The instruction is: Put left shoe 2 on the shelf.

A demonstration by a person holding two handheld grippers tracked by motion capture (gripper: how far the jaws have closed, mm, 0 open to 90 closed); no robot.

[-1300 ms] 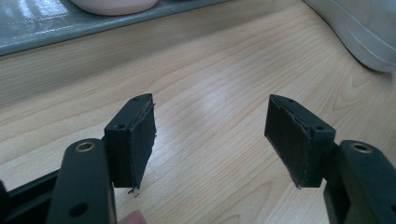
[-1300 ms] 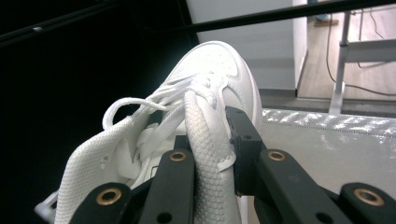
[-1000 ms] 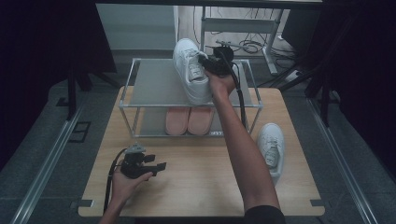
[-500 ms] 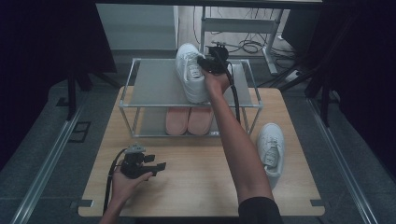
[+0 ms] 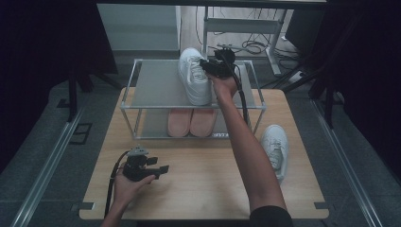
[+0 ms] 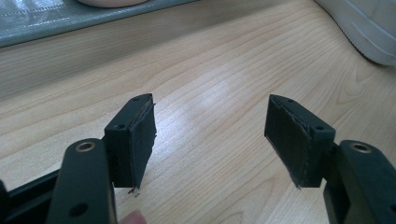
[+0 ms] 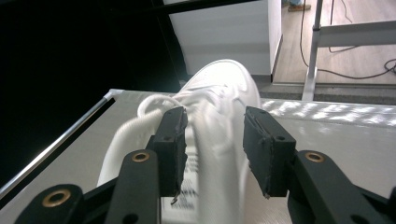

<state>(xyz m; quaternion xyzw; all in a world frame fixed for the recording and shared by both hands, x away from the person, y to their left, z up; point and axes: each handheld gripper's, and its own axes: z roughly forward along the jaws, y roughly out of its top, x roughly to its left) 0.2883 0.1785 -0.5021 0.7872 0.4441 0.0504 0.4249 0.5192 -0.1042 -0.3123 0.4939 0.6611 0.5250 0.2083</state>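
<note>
White sneaker (image 5: 194, 75) lengthwise on rack (image 5: 156, 87), toe away.

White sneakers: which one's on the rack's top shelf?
The white sneaker by the right gripper, on the rack; the other white sneaker lies on the table.

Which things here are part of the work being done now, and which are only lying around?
Part of the work:
- white shoe on the top shelf of the rack
- right hand-held gripper, jaws just opened, the shoe's edge between them
- second white shoe on the table, probably next

Lying around:
- pink shoes on the lower shelf
- left hand-held gripper, open, idle
</note>
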